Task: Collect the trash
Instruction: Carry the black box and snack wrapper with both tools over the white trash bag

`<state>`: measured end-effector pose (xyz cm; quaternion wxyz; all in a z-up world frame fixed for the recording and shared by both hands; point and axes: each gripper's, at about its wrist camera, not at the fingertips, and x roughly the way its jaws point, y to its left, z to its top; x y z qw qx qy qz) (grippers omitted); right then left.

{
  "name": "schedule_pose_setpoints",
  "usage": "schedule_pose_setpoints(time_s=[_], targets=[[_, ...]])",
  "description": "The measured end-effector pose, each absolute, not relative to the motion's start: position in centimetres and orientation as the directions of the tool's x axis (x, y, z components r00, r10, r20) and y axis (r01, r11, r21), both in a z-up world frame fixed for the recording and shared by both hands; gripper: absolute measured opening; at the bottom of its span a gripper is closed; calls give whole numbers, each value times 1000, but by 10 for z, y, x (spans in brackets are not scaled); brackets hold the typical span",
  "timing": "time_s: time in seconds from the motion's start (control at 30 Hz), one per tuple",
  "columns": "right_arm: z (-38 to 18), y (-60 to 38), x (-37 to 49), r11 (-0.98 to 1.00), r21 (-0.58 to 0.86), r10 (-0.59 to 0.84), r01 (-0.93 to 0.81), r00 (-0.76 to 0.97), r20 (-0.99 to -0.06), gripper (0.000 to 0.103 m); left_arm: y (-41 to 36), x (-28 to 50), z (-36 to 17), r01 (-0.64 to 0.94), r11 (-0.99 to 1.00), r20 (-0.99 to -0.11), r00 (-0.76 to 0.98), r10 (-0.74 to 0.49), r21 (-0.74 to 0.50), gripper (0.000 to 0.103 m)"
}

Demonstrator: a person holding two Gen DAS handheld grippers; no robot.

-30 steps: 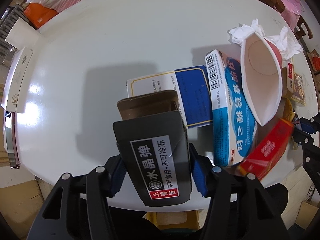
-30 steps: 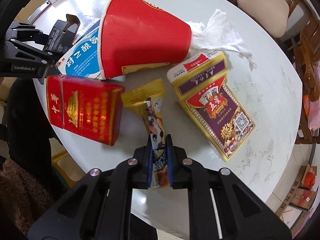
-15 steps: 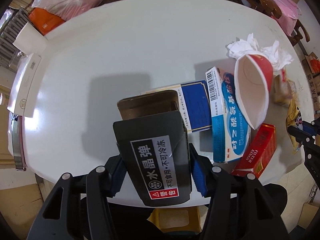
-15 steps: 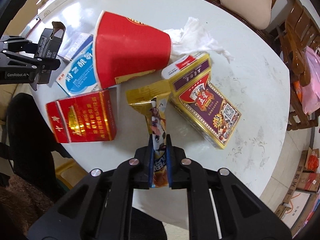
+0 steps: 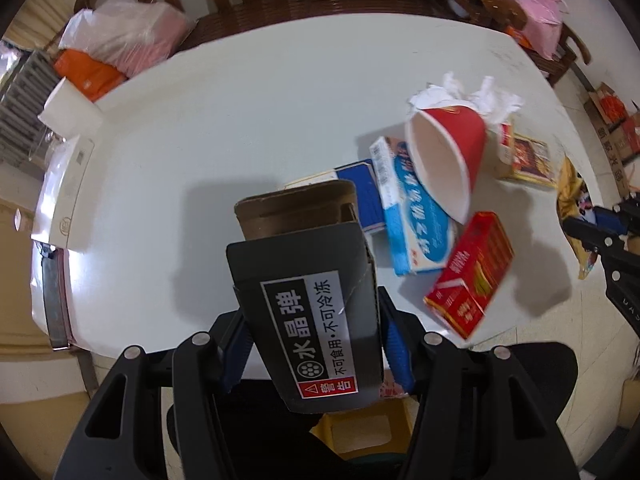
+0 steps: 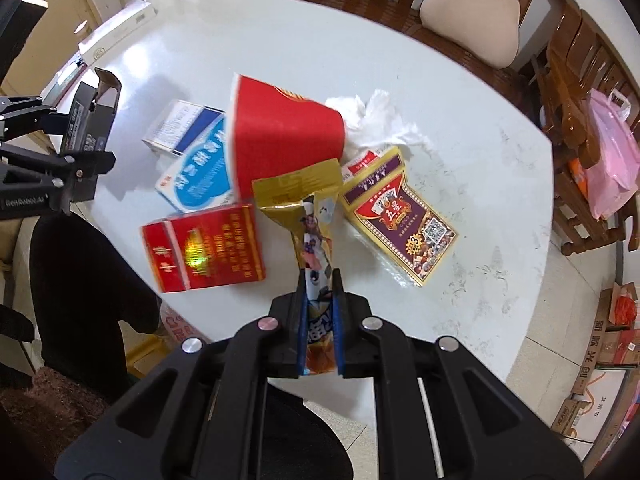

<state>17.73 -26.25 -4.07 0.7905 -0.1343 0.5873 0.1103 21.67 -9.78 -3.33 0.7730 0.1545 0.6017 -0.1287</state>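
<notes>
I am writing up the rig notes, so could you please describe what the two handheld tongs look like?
Both are matte black plastic. The left tongs and right tongs each have two broad, ribbed finger arms with cut-out slots, round silver screws at the joints and blue pads inside the fingers. Seen from the right camera, the left tongs carry white "GenRobot.AI" lettering. No cables or sleeves are visible.

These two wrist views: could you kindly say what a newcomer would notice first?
A big red paper cup lies tipped among boxes on the white round table. The left gripper clamps a black cardboard box; the right gripper pinches a gold snack wrapper.
</notes>
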Motion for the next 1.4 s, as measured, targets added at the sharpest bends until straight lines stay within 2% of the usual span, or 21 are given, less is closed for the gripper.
schedule_pose_setpoints(time_s=[0.27,0.53,0.77,1.1,1.4], targets=[[-9,-233,137,931,-110,17,-347,343,-939,11,-94,173,-15,445,894,-965,253,-66,56,55],[-7,-195,89,918,-104,46,-383,364,-930,11,-78,143,-32,483,874,-967,243,-74,55,55],[-25,-167,49,896,-127,53,-425,386,-921,11,-61,108,-59,498,867,-972,192,-132,-19,55],[-65,-145,12,891,-96,77,-443,356,-931,11,-47,70,-89,503,864,-964,224,-144,-12,55],[-107,-140,0,909,-80,73,-410,346,-935,11,-46,62,-136,485,871,-968,178,-179,-72,55]])
